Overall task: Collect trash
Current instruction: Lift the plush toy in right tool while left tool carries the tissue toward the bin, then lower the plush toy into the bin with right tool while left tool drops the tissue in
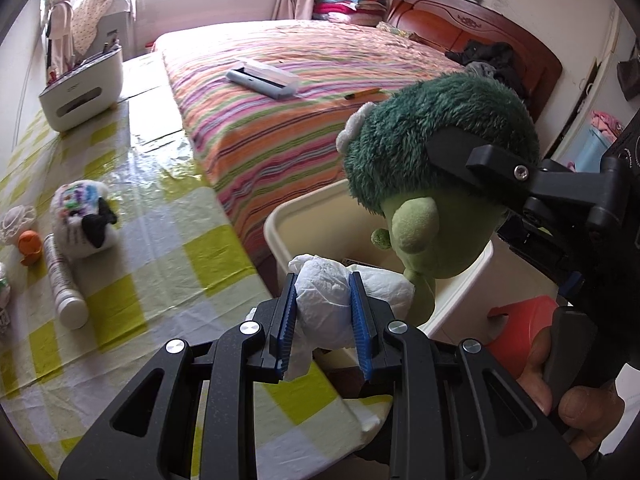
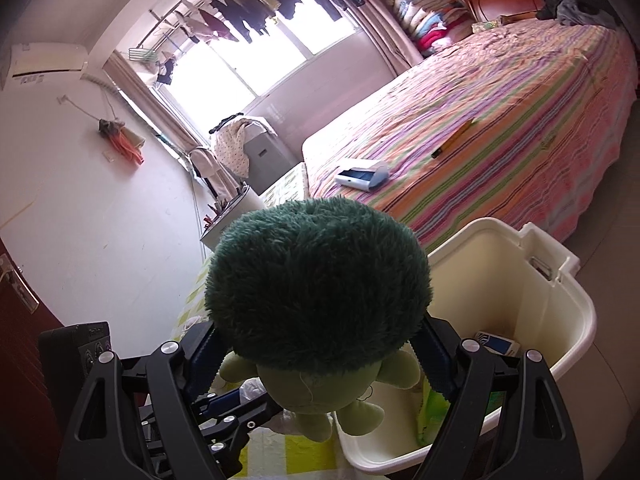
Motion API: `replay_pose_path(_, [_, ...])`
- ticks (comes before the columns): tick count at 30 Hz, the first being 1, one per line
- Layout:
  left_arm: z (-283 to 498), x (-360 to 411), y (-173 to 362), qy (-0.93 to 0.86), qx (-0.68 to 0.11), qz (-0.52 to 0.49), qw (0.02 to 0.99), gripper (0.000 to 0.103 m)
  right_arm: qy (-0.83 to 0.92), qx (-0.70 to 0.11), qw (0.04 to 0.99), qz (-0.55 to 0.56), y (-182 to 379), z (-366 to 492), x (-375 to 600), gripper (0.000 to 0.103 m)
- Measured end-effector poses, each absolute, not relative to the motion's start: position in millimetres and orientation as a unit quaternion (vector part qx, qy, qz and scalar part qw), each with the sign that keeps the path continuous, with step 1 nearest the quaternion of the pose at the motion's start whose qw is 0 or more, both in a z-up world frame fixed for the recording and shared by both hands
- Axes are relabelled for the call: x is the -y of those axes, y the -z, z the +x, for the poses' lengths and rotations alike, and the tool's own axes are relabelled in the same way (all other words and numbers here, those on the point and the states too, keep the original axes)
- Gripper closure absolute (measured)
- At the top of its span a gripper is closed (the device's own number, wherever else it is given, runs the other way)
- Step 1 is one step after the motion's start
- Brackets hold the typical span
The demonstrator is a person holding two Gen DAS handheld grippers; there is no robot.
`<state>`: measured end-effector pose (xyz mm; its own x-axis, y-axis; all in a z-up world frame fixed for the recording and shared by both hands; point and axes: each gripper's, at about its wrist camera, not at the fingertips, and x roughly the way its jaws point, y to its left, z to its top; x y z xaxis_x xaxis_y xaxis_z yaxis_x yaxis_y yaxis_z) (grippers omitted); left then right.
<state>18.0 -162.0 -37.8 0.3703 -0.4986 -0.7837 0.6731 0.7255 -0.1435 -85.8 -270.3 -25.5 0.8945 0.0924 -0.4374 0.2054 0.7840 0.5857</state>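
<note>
A bedroom with a bright window: a wide bed under a striped pink, orange and green cover (image 1: 304, 92) runs beside a table spread with a glossy yellow-and-white checked cloth (image 1: 160, 248). Between them stands the cream plastic bin (image 2: 560, 308), open-topped so that things can be dropped straight in; a blue-and-white carton (image 2: 498, 343) already lies at its bottom. Above the bin's rim the right gripper (image 2: 316, 356) clamps a plush broccoli toy with a dark green fuzzy head and pale green body (image 2: 320, 296), head up, legs dangling over the opening, seemingly ready to drop. The left gripper (image 1: 323, 310) pinches a crumpled white tissue wad (image 1: 324, 300) just beside the bin's near edge, probably bound for the bin too.
</note>
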Motion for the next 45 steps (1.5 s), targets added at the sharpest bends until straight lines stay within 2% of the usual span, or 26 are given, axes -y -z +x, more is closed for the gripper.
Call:
replay_pose_path(26, [14.1, 202.6, 56.8, 0.376, -0.445, 0.116, 0.805, 0.078, 0.048, -0.233, 0.908, 0.345, 31.2, -90.5, 297.4, 0.023])
replay_pose_path(45, [26.4, 187.4, 62.1, 0.436, -0.476, 0.074, 0.76, 0.078, 0.154, -0.221, 0.922, 0.277, 9.3, -87.9, 276.1, 0.023])
